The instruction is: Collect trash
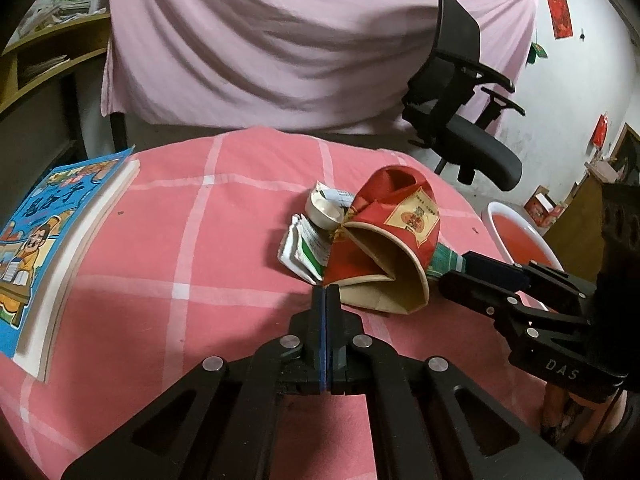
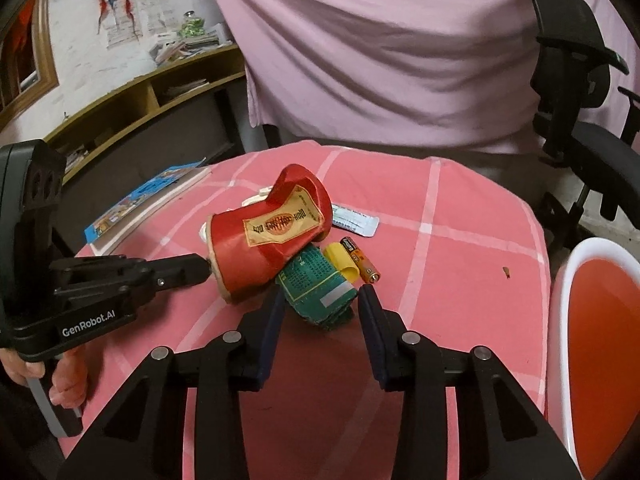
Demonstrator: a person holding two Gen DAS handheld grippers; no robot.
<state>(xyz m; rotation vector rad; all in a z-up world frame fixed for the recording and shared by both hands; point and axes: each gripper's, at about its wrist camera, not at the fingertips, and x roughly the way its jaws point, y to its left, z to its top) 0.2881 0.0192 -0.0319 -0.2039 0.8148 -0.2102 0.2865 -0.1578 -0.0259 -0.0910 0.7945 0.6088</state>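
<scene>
A crushed red paper cup point(image 1: 384, 240) lies on its side on the pink checked tablecloth point(image 1: 180, 248). My left gripper point(image 1: 325, 289) is shut, its tip touching the cup's rim; whether it pinches the rim is unclear. In the right wrist view the cup point(image 2: 268, 240) lies left of centre with the left gripper point(image 2: 204, 268) at its mouth. My right gripper point(image 2: 322, 300) is open around a crumpled green carton point(image 2: 316, 292). Beside it lie a yellow roll point(image 2: 340, 266), a battery point(image 2: 360, 262) and a blister pack point(image 2: 354, 220). A white cap point(image 1: 324, 210) and folded paper point(image 1: 304, 252) lie behind the cup.
A white bin with a red liner point(image 2: 600, 340) stands off the table's right edge. A blue picture book point(image 1: 48, 248) lies at the table's left. A black office chair point(image 1: 464, 112) stands behind on the right. A pink sheet point(image 1: 280, 40) hangs at the back.
</scene>
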